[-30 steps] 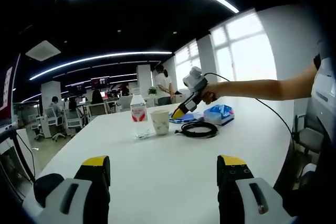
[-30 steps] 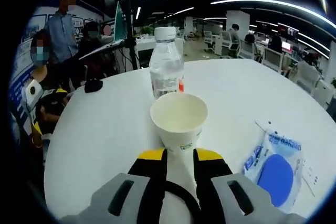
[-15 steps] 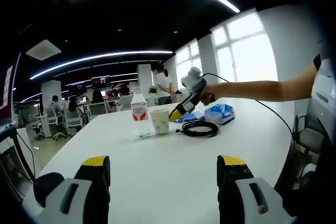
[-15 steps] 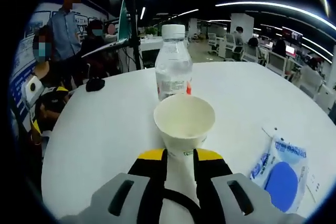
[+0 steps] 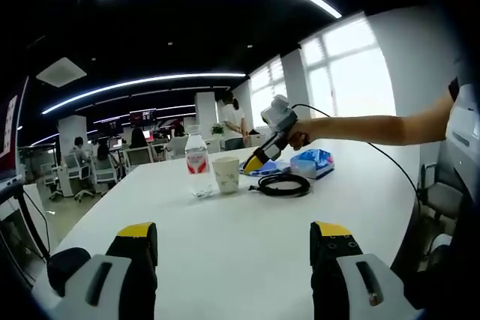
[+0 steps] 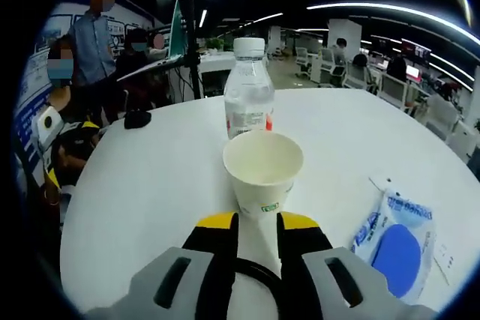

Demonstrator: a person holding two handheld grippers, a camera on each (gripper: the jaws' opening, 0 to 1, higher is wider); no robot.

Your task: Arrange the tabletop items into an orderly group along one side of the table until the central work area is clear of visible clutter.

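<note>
White round table (image 5: 247,222); items grouped toward far side in left gripper view. Clear water bottle (image 5: 196,164), upright, white cap, red-and-white label; in right gripper view (image 6: 249,89) just beyond the cup. Paper cup (image 5: 226,174), upright, just right of the bottle; in right gripper view (image 6: 263,170) open top seen empty, standing right in front of the jaw tips. Black coiled cable (image 5: 284,184) lying flat, right of the cup. Blue-and-white packet (image 6: 397,242) flat on the table, to the right of the cup in right gripper view. Blue wrapped pack (image 5: 313,162) farther right, beyond the cable. Left gripper (image 5: 234,239): jaws spread wide, nothing between them, low over the near table. Right gripper (image 6: 257,222): yellow-tipped jaws close together with a narrow gap, holding nothing, cup base just ahead; seen from the left gripper view (image 5: 256,160) held by an outstretched arm, tips down beside the cup.
</note>
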